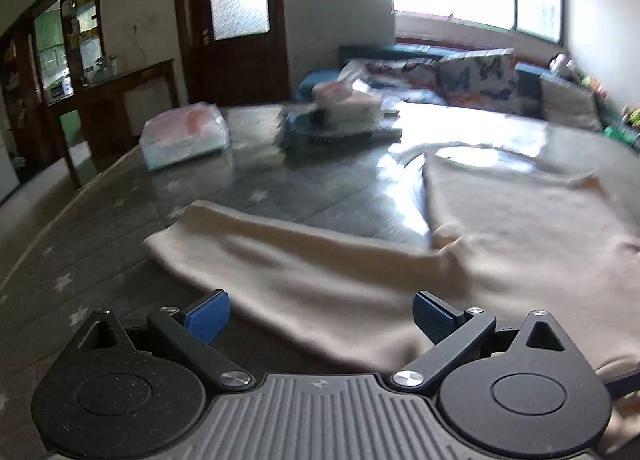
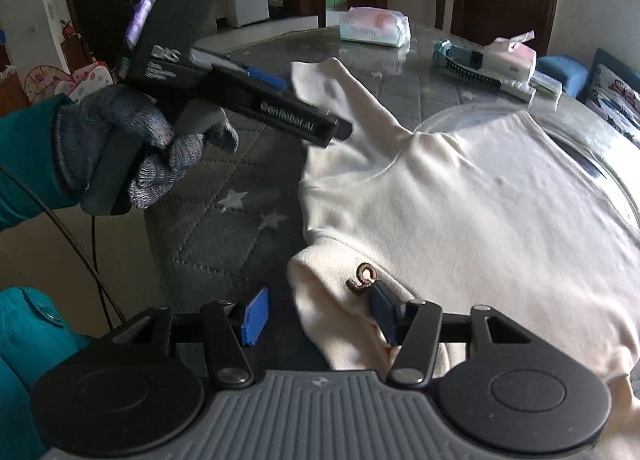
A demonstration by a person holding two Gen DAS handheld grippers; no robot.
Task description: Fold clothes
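Hovering both grippers, left gripper (image 1: 320, 318) and right gripper (image 2: 320, 316), with jaws spread and empty, you seem poised over the flat cream sweater (image 2: 480, 195) to pinch its edge.

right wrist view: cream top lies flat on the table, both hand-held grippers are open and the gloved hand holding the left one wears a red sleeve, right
Not quite: the sleeve is teal, not red, as the right wrist view shows. The rest holds: the cream top lies on the table, and the left hand-held gripper and right hand-held gripper are open.

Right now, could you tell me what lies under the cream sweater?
Under the cream sweater the grey star-patterned table cover shows at its left edge, and a round glass disc emerges at its right. Anything else beneath is hidden.
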